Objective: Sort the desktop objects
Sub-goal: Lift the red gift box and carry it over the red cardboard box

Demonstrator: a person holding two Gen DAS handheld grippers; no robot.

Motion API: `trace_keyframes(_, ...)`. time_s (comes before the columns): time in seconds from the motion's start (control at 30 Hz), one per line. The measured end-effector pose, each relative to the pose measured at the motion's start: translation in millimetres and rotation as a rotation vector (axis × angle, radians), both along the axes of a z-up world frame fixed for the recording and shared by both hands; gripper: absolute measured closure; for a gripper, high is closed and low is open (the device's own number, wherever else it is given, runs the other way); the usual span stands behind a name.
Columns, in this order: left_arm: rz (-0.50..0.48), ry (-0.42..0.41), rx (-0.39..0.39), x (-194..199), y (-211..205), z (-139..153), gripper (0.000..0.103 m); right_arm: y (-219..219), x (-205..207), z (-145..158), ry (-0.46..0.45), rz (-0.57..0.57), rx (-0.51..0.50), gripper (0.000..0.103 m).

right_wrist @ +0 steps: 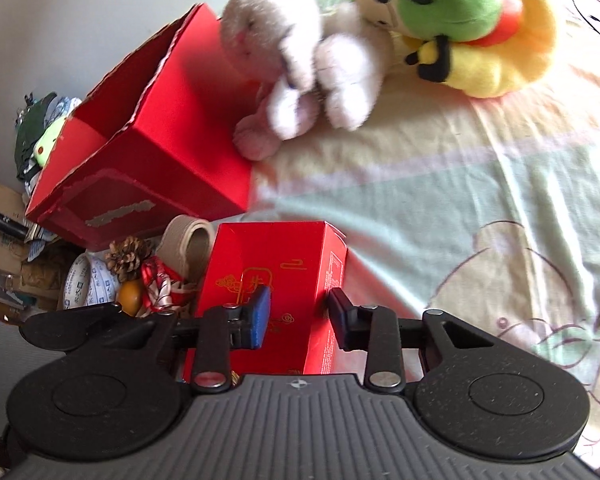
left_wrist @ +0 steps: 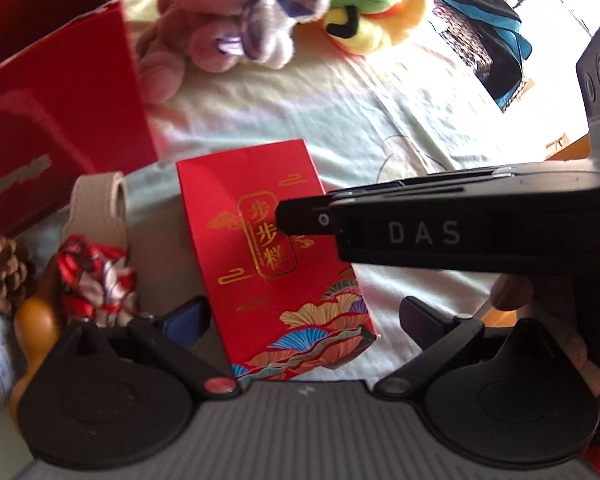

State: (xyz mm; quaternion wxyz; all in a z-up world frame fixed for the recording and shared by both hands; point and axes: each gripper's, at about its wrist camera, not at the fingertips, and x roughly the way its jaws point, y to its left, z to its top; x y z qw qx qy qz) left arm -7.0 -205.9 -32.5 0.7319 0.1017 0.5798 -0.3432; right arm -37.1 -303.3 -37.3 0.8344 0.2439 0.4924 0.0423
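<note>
Straddling the small red box [right_wrist: 260, 280], right gripper [right_wrist: 300, 316] half-open — left gripper [left_wrist: 304, 320] wide, empty.

Left gripper [left_wrist: 300, 320]: grey ribbed body behind the jaws, flanked by two black round discs. Black link arms run forward to the jaws; one pivot cap red, the other dark metal. One finger pad blue, the other black.

Right gripper [right_wrist: 298, 316]: same build; red cap on one link, silver caps and screws on others. White letters "DAS" on its black side.
</note>
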Motion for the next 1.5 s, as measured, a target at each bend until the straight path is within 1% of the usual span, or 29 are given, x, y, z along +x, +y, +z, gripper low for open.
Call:
trace_keyframes(0.13, -0.042, -0.048, 0.039, 0.9, -21.0, -0.1, 0.003, -13.9, -6.4, -1.0, -0.007, -0.054, 0.001, 0.068)
trace_keyframes(0.23, -0.051, -0.075, 0.067, 0.6, -27.6, 0.9, 0.004, -20.1, -10.8, 1.3, -0.018, -0.075, -0.016, 0.067)
trace_keyframes(0.43, -0.034, -0.095, 0.120, 1.6, -33.3, 0.0, 0.007, -29.8, -14.9, 3.7, -0.037, -0.097, 0.011, 0.067)
trace_keyframes(0.5, -0.028, -0.087, 0.144, 1.7, -33.2, -3.1, 0.012, -27.5, -14.0, 3.0, -0.034, -0.087, 0.013, 0.066)
trace_keyframes(0.53, -0.025, -0.077, 0.145, 2.1, -32.4, -4.4, 0.012, -25.3, -13.8, 2.8, -0.031, -0.077, 0.016, 0.064)
trace_keyframes(0.6, -0.019, -0.067, 0.136, 1.9, -30.1, -4.8, 0.014, -20.6, -12.8, 1.1, -0.019, -0.056, 0.018, 0.059)
trace_keyframes(0.7, -0.013, -0.061, 0.117, 1.2, -26.1, -4.7, 0.015, -13.0, -8.9, -3.2, -0.008, -0.033, 0.018, 0.059)
trace_keyframes(0.77, 0.001, -0.042, 0.093, 3.1, -21.6, -6.8, 0.016, -9.4, -6.3, -5.3, -0.004, -0.024, 0.027, 0.059)
trace_keyframes(0.83, 0.021, -0.014, 0.066, 7.0, -16.9, -10.9, 0.017, -7.3, -1.9, -7.2, -0.004, -0.026, 0.027, 0.053)
trace_keyframes(0.93, 0.042, 0.000, 0.035, 11.6, -14.1, -17.3, 0.017, -7.3, 2.9, -9.3, 0.002, -0.034, 0.031, 0.050)
trace_keyframes(1.1, 0.015, -0.050, 0.040, 8.8, -22.2, -20.3, 0.016, -9.9, -0.2, -9.5, 0.001, -0.045, 0.035, 0.048)
trace_keyframes(1.17, 0.002, -0.063, 0.037, 7.7, -25.5, -21.1, 0.017, -8.4, -2.3, -6.0, -0.012, -0.034, 0.002, 0.048)
trace_keyframes(1.27, -0.007, -0.056, 0.008, 5.7, -26.9, -19.6, 0.017, -9.5, -8.8, 1.7, -0.050, -0.027, -0.035, 0.052)
trace_keyframes(1.33, -0.014, -0.074, -0.014, 3.2, -28.5, -13.5, 0.017, -15.8, -14.0, 7.7, -0.073, -0.044, -0.035, 0.052)
trace_keyframes(1.4, -0.026, -0.112, -0.037, -0.4, -30.8, -2.8, 0.017, -22.2, -18.2, 17.0, -0.102, -0.064, -0.031, 0.052)
trace_keyframes(1.5, -0.033, -0.189, -0.085, -3.7, -31.3, 20.9, 0.017, -25.4, -23.7, 43.1, -0.180, -0.088, -0.053, 0.052)
